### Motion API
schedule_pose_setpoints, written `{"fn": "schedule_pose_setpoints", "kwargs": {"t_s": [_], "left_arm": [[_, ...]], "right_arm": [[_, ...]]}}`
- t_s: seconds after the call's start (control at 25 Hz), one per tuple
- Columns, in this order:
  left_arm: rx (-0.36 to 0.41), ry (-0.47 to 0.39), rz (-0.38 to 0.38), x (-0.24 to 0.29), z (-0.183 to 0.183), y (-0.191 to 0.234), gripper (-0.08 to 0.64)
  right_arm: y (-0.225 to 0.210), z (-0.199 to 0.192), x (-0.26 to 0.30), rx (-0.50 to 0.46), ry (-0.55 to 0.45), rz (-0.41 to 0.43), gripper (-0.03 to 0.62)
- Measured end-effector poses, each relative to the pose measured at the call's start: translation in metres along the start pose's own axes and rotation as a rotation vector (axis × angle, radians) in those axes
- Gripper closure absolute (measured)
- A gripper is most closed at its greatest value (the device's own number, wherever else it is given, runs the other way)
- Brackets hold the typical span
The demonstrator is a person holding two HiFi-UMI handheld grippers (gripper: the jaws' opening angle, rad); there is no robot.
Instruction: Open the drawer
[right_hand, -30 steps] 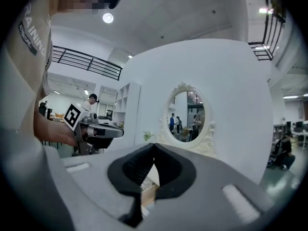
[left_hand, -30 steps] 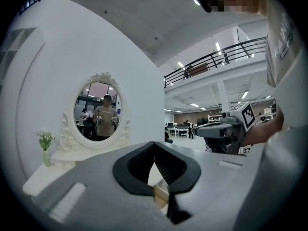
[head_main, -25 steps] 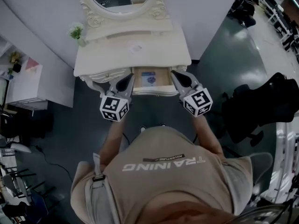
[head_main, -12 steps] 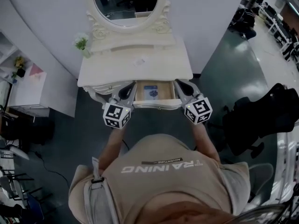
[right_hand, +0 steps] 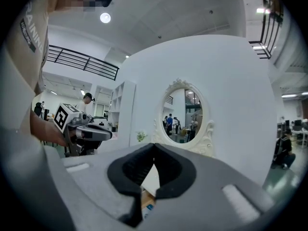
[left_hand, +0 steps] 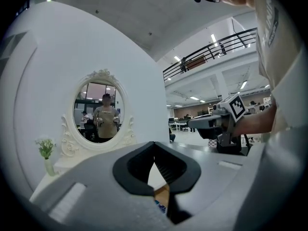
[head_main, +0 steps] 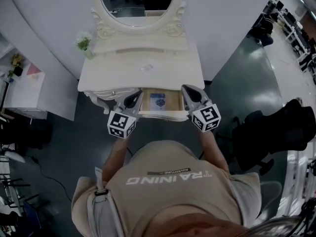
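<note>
The white dressing table (head_main: 108, 75) has its middle drawer (head_main: 163, 115) pulled out, showing a wooden bottom with a small blue and white item (head_main: 158, 101) in it. My left gripper (head_main: 132, 98) is shut and empty just left of the drawer, level with its side. To the drawer's right, the right gripper (head_main: 189, 91) is likewise shut and empty. In the left gripper view the black jaw tips (left_hand: 154, 146) meet, with the drawer's wood below them. The right gripper view shows its tips (right_hand: 154, 147) closed in the same way.
An oval mirror (head_main: 138, 1) stands at the back of the table, with a small vase of flowers (head_main: 84, 42) at its left and a small clear object (head_main: 145, 67) on the top. A white shelf unit (head_main: 24, 90) stands left. Black office chairs (head_main: 276, 127) are right.
The head view has tilted to take in more of the mirror. Both grippers stay shut at the sides of the open drawer; the right one sits slightly closer in.
</note>
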State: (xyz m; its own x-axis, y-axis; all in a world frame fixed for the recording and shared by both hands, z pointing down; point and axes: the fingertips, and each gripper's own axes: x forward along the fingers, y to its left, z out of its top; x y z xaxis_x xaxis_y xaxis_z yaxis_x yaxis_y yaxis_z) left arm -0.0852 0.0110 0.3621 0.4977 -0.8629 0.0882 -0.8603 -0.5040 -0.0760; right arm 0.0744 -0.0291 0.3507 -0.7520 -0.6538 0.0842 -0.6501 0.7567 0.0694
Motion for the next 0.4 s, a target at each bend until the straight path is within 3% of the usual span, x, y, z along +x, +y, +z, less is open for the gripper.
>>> {"fn": "schedule_pose_setpoints", "kwargs": {"t_s": [0.4], "left_arm": [[-0.011,-0.011,0.002,0.027,0.004,0.03,0.554]], "right_arm": [[-0.013,-0.005,0.028,0.001,0.031,0.014,0.589]]}}
